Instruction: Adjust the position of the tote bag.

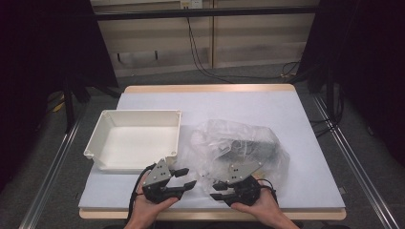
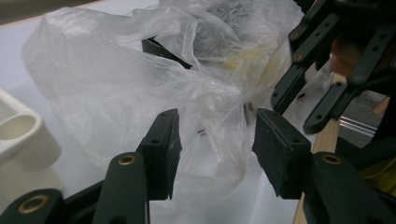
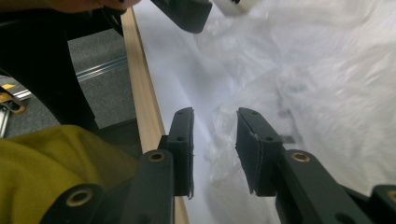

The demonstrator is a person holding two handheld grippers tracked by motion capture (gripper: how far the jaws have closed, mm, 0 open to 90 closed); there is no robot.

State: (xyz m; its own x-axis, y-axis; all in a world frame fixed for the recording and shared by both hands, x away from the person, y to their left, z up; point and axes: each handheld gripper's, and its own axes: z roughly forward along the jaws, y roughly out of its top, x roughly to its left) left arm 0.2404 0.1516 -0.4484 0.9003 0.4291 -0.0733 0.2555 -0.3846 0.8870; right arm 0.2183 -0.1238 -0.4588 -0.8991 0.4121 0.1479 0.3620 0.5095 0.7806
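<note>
A crumpled clear plastic bag (image 1: 239,143) with a dark object (image 1: 253,148) inside lies on the table, right of centre. My left gripper (image 1: 189,178) points right at the bag's near-left edge. In the left gripper view its jaws (image 2: 217,154) stand apart with bag film (image 2: 116,79) bulging between them, and the pads do not press it. My right gripper (image 1: 216,191) points left at the bag's near edge, facing the left one. Its jaws (image 3: 215,149) are open with the bag's thin rim (image 3: 327,93) lying between them.
A white rectangular tray (image 1: 102,126) stands on the table's left half, just behind my left gripper; its corner (image 2: 18,135) is close by in the left gripper view. The table's wooden front edge (image 3: 142,93) runs right under both hands. A yellow sleeve (image 3: 46,158) is near.
</note>
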